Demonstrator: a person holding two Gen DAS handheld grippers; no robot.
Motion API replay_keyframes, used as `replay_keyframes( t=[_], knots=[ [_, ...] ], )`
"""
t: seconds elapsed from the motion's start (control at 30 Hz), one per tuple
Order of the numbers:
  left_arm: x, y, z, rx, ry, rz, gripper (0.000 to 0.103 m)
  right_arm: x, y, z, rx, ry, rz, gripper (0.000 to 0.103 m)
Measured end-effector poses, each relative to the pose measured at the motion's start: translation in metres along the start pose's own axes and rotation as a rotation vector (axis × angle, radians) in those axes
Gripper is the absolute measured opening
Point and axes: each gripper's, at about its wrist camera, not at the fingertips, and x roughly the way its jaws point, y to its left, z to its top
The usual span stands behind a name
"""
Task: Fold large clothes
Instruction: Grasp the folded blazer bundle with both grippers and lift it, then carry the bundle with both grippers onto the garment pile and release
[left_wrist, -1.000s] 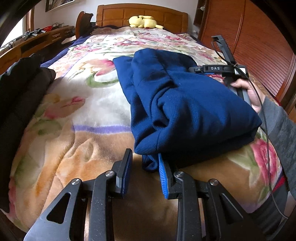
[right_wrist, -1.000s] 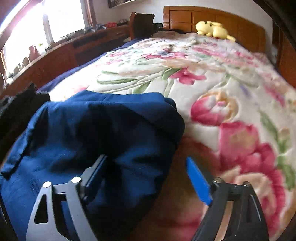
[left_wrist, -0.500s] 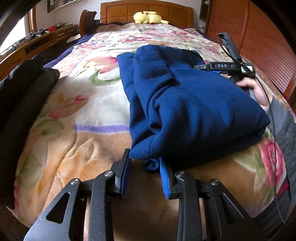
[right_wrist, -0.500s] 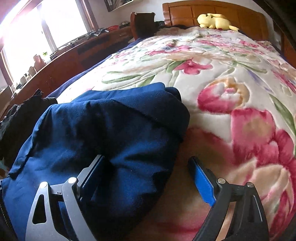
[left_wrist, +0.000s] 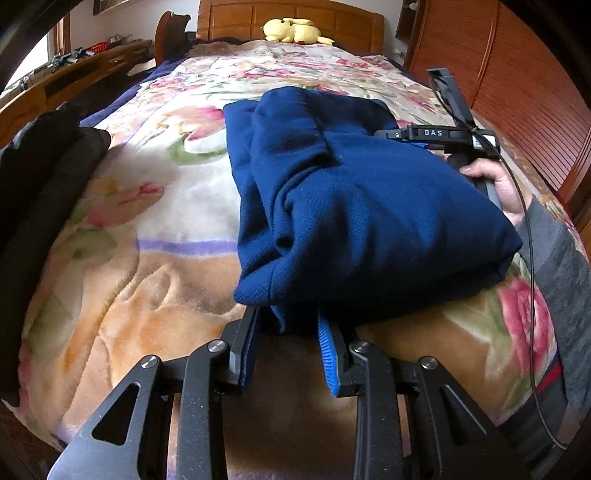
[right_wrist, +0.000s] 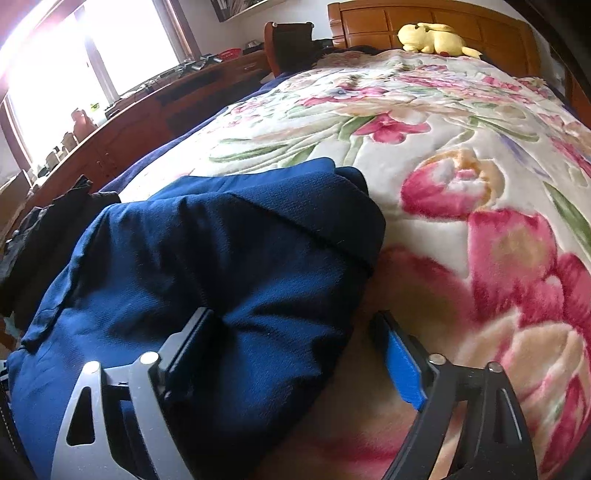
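Observation:
A navy blue garment (left_wrist: 351, 199) lies folded in a thick bundle on the floral blanket (left_wrist: 147, 221). My left gripper (left_wrist: 288, 328) is open at the bundle's near edge, with a hanging fold of cloth between its fingers but not pinched. My right gripper (right_wrist: 295, 325) is open wide at the bundle's right side (right_wrist: 207, 266); its left finger (right_wrist: 184, 343) presses on the cloth and its right finger (right_wrist: 402, 354) rests over the blanket (right_wrist: 461, 166). The right gripper's body also shows in the left wrist view (left_wrist: 443, 133), held by a hand.
Dark clothes (left_wrist: 40, 177) are piled at the bed's left edge, also in the right wrist view (right_wrist: 48, 229). A yellow plush toy (left_wrist: 291, 31) lies by the wooden headboard (right_wrist: 424, 14). A wooden sideboard (right_wrist: 147, 114) runs along the left, wooden wardrobe doors (left_wrist: 517, 92) on the right.
My left gripper has moved forward to the bundle's near edge, so the hanging fold now sits between its fingers. The right gripper stays open against the bundle's side.

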Motion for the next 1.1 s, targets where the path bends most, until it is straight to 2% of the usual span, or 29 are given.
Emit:
replay_keyframes(
  t=[0.07,0.1,0.13,0.17,0.2,0.47,0.57,0.77,0.97,1.1],
  knots=[
    [0.001,0.002,0.001,-0.014,-0.006,-0.009,0.030,-0.001,0.000,-0.001,0.002,-0.004,0.037,0.063],
    [0.001,0.001,0.001,-0.007,-0.014,-0.017,0.024,-0.002,0.001,-0.001,-0.004,-0.011,0.043,0.051],
    [0.001,0.000,0.001,0.005,-0.021,-0.032,0.020,-0.005,0.003,-0.001,-0.014,-0.024,0.053,0.044],
    [0.001,0.000,0.002,0.015,-0.027,-0.034,0.014,-0.008,0.005,-0.001,-0.025,-0.043,0.055,0.023],
    [0.000,0.000,0.002,0.023,-0.035,-0.038,0.012,-0.013,0.008,-0.002,-0.030,-0.063,0.037,0.017],
    [-0.035,0.011,0.013,0.049,-0.156,-0.081,0.009,-0.051,0.036,0.002,-0.069,-0.190,-0.026,0.012],
    [-0.050,0.023,0.022,0.066,-0.204,-0.072,0.008,-0.070,0.066,0.012,-0.135,-0.226,-0.060,0.011],
    [-0.095,0.070,0.043,0.065,-0.320,-0.044,0.008,-0.092,0.129,0.046,-0.216,-0.265,-0.111,0.011],
    [-0.160,0.136,0.059,0.064,-0.429,0.064,0.008,-0.101,0.209,0.087,-0.313,-0.314,-0.099,0.011],
    [-0.206,0.185,0.060,0.039,-0.478,0.162,0.008,-0.101,0.283,0.115,-0.395,-0.349,-0.063,0.011]
  ],
)
